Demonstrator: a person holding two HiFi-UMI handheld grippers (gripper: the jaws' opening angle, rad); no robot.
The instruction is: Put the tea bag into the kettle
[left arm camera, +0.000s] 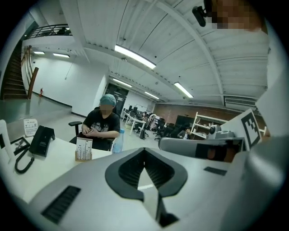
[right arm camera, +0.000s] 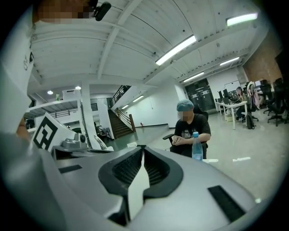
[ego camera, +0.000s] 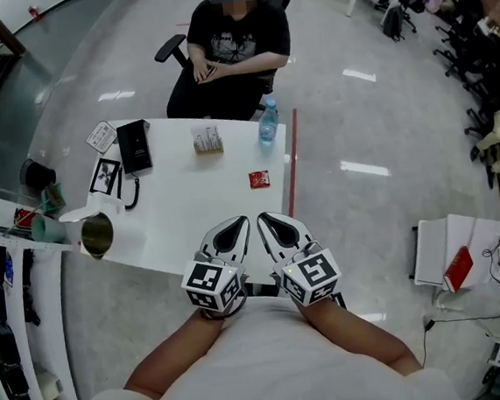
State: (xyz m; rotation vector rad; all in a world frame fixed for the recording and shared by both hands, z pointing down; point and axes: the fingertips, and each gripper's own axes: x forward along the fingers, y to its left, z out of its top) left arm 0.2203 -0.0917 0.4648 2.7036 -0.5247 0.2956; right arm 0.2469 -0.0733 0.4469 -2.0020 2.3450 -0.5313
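head view, looking steeply down on a white bench. the left hand-held gripper and the right hand-held gripper are held side by side over the bench's near edge, each carrying its marker cube and pointing toward the far side. in its own gripper view, the left hand-held gripper has its jaws drawn narrow, tips meeting, with nothing between them. the right hand-held gripper has its jaws together in the same way and is likewise empty.

the tea bag, a small red sachet, lies flat on the bench near its right edge, ahead of the right hand-held gripper and apart from both. the kettle, metallic with its mouth open, stands at the bench's left edge, well apart from the tea bag.

further back on the bench stand a small card holder and, to its right, a water bottle with a blue cap. a black telephone lies at the far left. a seated person in a black shirt sits behind the far edge, hands together.
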